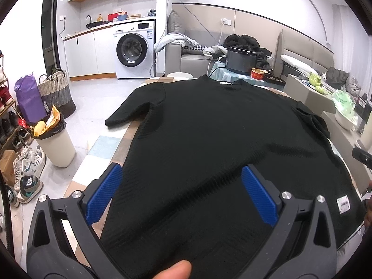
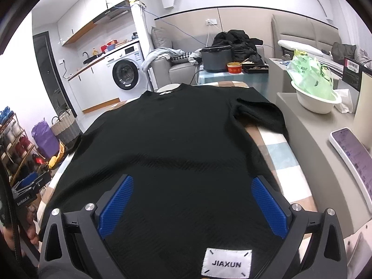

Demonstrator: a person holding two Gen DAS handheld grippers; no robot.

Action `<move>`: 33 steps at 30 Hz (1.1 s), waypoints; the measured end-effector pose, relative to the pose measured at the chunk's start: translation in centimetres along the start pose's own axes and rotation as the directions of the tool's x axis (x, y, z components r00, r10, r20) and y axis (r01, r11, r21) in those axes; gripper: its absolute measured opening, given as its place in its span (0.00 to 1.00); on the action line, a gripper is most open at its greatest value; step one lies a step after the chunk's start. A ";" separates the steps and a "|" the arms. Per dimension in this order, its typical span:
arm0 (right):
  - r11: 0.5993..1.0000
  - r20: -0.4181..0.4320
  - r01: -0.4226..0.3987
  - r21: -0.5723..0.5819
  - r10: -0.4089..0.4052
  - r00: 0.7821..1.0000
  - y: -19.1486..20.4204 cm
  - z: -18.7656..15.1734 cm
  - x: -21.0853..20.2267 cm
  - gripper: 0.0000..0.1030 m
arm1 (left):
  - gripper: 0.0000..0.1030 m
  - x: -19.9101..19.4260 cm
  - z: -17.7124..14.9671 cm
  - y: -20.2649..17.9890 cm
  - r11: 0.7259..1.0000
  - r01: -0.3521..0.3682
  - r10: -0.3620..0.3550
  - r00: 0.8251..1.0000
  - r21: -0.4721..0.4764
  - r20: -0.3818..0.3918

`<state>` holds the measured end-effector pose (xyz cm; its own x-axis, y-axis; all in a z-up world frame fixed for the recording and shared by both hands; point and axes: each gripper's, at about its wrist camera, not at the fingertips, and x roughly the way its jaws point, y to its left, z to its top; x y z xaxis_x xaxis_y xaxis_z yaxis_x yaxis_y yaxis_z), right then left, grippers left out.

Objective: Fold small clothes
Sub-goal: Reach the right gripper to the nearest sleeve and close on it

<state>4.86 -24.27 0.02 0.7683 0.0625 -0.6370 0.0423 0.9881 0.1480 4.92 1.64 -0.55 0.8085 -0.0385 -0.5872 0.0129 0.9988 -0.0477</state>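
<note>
A black knit sweater lies flat, neck away from me, on a table with a checked cloth. Its left sleeve hangs over the table's left edge. The right sleeve lies bent on the cloth. My left gripper is open over the sweater's near left part, blue pads wide apart, and a thumb shows below it. My right gripper is open over the near right part, just beyond a white JIAXUN label. Neither grips fabric.
A grey counter runs along the table's right side with a phone and a white bowl holding a green bag. A rice cooker stands beyond the table. A bin, baskets and shoes crowd the floor on the left.
</note>
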 end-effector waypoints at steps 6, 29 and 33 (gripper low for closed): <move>1.000 0.014 -0.012 0.009 0.011 1.000 -0.2 1.7 0.3 1.00 | 0.99 1.8 2.3 1.0 1.000 -0.024 0.024 1.000 -0.020 -0.005; 0.961 -0.104 0.103 0.257 -0.078 0.991 -3.9 5.8 7.8 0.61 | 0.79 8.8 7.3 5.6 1.000 -0.012 0.012 1.000 -0.004 -0.024; 0.927 -0.140 0.165 0.336 -0.124 0.982 -6.3 6.4 10.0 0.56 | 0.59 11.9 7.9 5.7 1.000 0.004 -0.005 0.998 -0.013 -0.057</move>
<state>16.35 -30.78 -2.43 0.6602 -0.0413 -0.7499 0.3807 0.8791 0.2867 19.25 7.16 -1.46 0.7737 -0.0449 -0.6319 0.0084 0.9981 -0.0606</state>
